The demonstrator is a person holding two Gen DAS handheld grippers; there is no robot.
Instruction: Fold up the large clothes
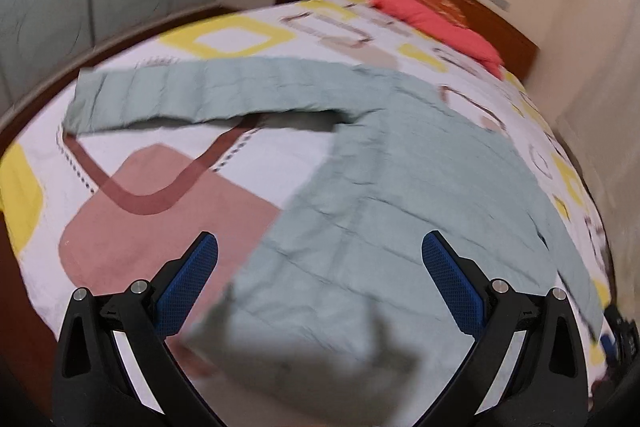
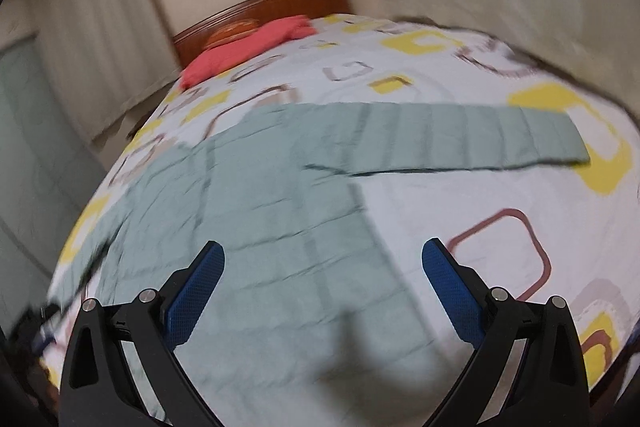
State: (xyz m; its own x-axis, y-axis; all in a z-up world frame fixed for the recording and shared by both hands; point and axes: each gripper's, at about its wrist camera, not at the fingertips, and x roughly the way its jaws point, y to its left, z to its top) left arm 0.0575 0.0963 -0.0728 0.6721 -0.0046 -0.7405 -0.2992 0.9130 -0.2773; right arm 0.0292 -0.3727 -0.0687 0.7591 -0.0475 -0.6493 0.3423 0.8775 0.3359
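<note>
A pale green long-sleeved garment (image 1: 400, 195) lies spread flat on the bed, one sleeve (image 1: 192, 95) stretched out to the left in the left wrist view. In the right wrist view the garment (image 2: 260, 227) has its other sleeve (image 2: 460, 137) stretched to the right. My left gripper (image 1: 320, 251) is open and empty, hovering above the garment's lower left hem. My right gripper (image 2: 323, 259) is open and empty, hovering above the garment's lower right part. Both views are motion-blurred.
The bed has a white sheet (image 1: 180, 155) with yellow, pink and brown squares. A coral pillow (image 1: 436, 23) lies by the wooden headboard (image 2: 280, 3). Curtains and walls surround the bed. Dark objects (image 1: 624, 339) sit at the bed's right edge.
</note>
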